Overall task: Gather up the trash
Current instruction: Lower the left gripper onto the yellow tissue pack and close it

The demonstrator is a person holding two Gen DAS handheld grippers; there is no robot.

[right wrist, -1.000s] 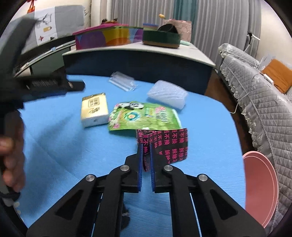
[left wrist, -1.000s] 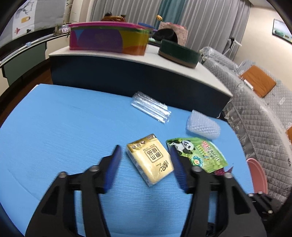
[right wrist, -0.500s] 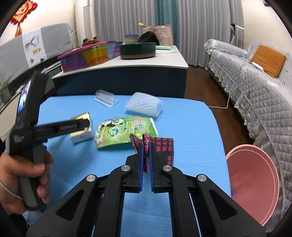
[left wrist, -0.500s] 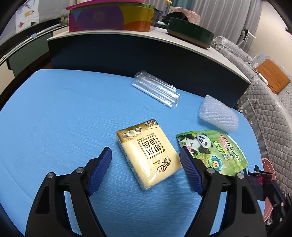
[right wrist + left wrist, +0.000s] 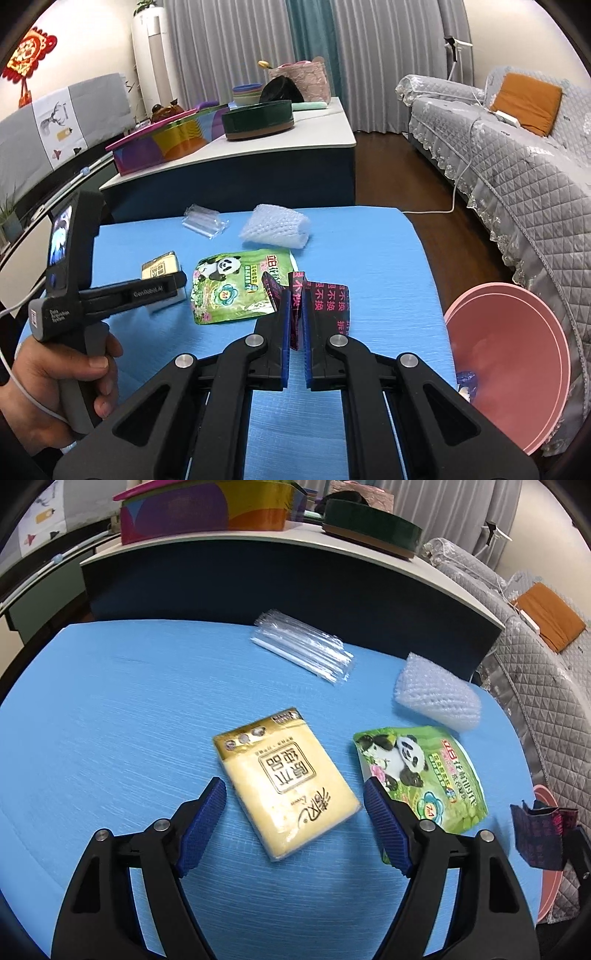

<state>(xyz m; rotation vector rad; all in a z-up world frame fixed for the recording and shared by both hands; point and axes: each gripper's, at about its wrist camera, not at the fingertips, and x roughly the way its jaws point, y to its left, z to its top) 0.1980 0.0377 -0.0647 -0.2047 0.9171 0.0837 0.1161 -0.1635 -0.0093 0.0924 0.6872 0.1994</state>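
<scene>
A yellow tissue pack (image 5: pixel 288 782) lies on the blue table (image 5: pixel 110 720). My left gripper (image 5: pixel 293 790) hovers over its near end, open, one pad on each side and neither touching it. A green panda pouch (image 5: pixel 421 771) lies just right of the pack. My right gripper (image 5: pixel 295 299) is shut on a dark wrapper with pink characters (image 5: pixel 328 299) and holds it above the table's right part. In the left wrist view, that wrapper (image 5: pixel 539 834) shows at the right edge.
A roll of bubble wrap (image 5: pixel 275 229) and a clear plastic sleeve (image 5: pixel 203 221) lie at the table's far side. A pink bin (image 5: pixel 517 354) stands on the floor right of the table. Behind is a dark counter (image 5: pixel 258 173), with a quilted sofa (image 5: pixel 517 155) at right.
My left gripper has come down closer to the tissue pack and its jaws have widened around it. My right gripper has carried the wrapper up and to the right, bringing the pink bin into fuller view.
</scene>
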